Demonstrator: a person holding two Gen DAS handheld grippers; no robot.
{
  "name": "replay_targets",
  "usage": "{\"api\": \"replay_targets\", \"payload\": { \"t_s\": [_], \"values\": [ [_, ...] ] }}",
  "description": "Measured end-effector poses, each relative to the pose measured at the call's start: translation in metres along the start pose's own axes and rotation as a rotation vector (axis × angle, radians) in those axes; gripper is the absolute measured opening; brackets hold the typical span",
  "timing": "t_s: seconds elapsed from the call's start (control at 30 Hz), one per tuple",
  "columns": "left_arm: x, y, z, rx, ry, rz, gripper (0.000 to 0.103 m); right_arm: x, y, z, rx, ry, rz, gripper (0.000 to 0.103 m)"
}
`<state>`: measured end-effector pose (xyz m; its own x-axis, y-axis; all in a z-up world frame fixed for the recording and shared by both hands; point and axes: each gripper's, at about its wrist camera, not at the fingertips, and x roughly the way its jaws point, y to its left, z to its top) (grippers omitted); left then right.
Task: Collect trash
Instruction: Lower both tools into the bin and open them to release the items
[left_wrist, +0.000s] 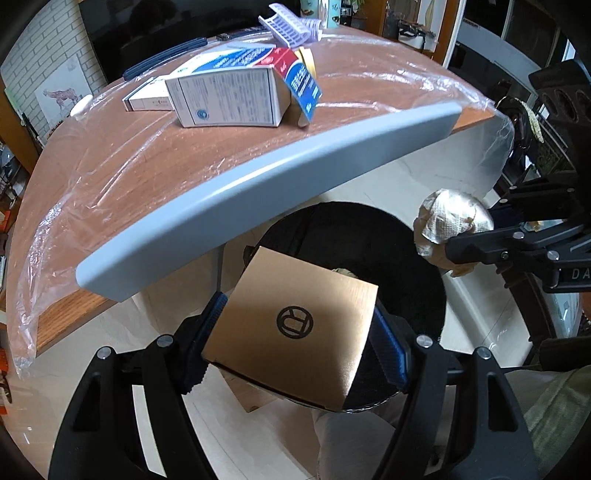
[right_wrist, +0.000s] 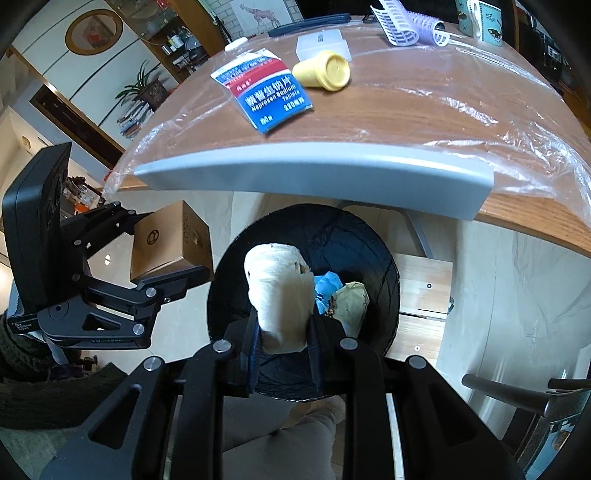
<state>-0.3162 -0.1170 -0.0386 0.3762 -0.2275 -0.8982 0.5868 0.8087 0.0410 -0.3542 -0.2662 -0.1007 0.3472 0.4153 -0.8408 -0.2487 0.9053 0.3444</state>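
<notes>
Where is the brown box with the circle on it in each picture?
Left wrist view: the brown box is low in the middle, clamped in the left gripper.
Right wrist view: the box is at the left.
Shared landmark: the black bin below.

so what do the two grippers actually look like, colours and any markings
Both are black plastic linkage frames with round silver pivot screws. The left gripper has blue ribbed pads on its fingers. The right gripper has dark pads with blue edging; in the left view its side carries partial white lettering. No cables are visible.
</notes>
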Motion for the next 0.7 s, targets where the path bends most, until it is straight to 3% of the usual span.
{"api": "replay_targets", "payload": {
  "t_s": [0.7],
  "values": [
    [0.038, -0.001, -0.013, 0.031, 0.097, 0.036, 0.074, 0.042, -0.012, -0.003, 0.009, 0.078, -0.047, 0.023]
  ]
}}
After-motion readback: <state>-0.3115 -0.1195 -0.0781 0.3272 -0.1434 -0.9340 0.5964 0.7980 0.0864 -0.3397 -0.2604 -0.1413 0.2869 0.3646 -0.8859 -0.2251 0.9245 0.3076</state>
